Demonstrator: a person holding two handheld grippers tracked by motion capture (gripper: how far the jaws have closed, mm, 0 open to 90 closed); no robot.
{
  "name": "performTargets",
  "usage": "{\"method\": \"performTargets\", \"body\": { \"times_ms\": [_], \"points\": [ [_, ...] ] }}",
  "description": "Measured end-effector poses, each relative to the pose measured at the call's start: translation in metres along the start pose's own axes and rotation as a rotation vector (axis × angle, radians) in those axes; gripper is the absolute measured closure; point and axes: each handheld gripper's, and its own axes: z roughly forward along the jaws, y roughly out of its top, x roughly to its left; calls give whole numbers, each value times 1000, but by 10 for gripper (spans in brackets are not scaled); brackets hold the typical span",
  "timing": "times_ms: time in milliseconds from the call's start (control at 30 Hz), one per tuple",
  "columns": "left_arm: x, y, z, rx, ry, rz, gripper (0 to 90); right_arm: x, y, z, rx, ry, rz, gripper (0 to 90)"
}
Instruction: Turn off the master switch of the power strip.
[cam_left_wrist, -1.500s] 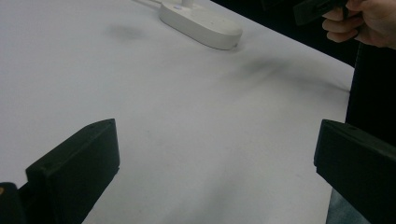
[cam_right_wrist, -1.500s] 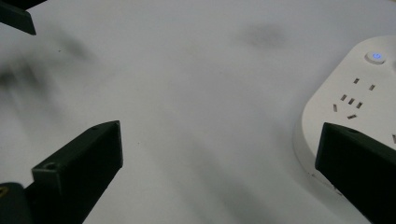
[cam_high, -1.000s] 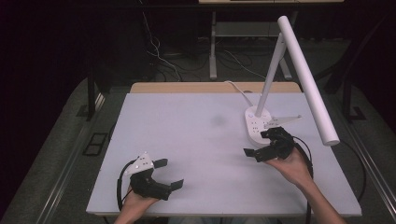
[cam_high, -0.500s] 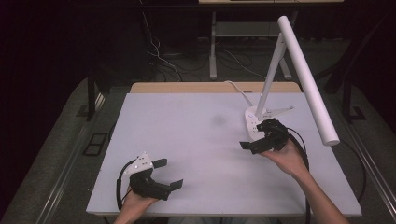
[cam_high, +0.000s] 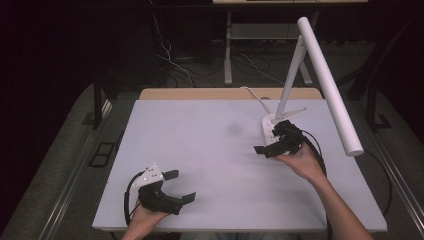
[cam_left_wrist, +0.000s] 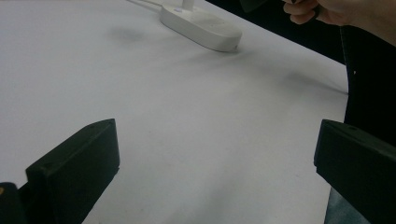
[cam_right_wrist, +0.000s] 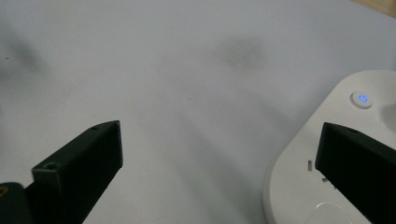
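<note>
A wide white table (cam_high: 200, 150) is taking up most of the space, its top pale and plain, with a faint grey smudge (cam_high: 234, 130) sitting toward the far middle. Standing at the far right of it is a white desk lamp (cam_high: 327, 85), its long tube head slanting down and out over the right edge while the thin stem is leaning back to the base. The lamp base (cam_high: 267, 129), a flat rounded white pad, is lying on the table well in from the right edge, and a white cord (cam_high: 255, 95) is running off from it toward the back.

The right gripper (cam_high: 270, 145) is hovering right at that base, its jaws spread wide apart and clamped on nothing; in the right gripper view one jaw is hanging over the base's near end while the other is over bare table. A small round power button (cam_right_wrist: 362, 99) is glowing blue on the base, just beyond that jaw.

The left gripper (cam_high: 181, 186) is resting near the front left of the table, well apart from the lamp, its jaws also standing wide open with only table between them.
</note>
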Motion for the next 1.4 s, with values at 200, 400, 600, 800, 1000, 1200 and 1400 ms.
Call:
{"method": "performTargets", "body": {
  "times_ms": [200, 400, 600, 800, 1000, 1200, 1400],
  "points": [
    [0, 0, 0, -1, 0, -1, 0, -2, 7, 3, 10, -10, 0, 3],
    [1, 0, -1, -2, 1, 1, 0, -3, 15, 6, 16, -14, -4, 3],
    [1, 0, -1, -2, 1, 0, 0, -5, 24, 9, 19, -27, -11, 3],
    [1, 0, -2, -7, 1, -3, 0, -9, 32, 13, 30, -44, -19, 3],
    [1, 0, -1, -6, 0, -3, 0, -14, 39, 14, 43, -62, -12, 3],
    [1, 0, -1, -4, -1, -1, 0, -18, 47, 17, 59, -73, -13, 30],
    [1, 0, -2, -6, 1, -3, 0, -18, 55, 18, 68, -109, -46, 151]
  ]
}}
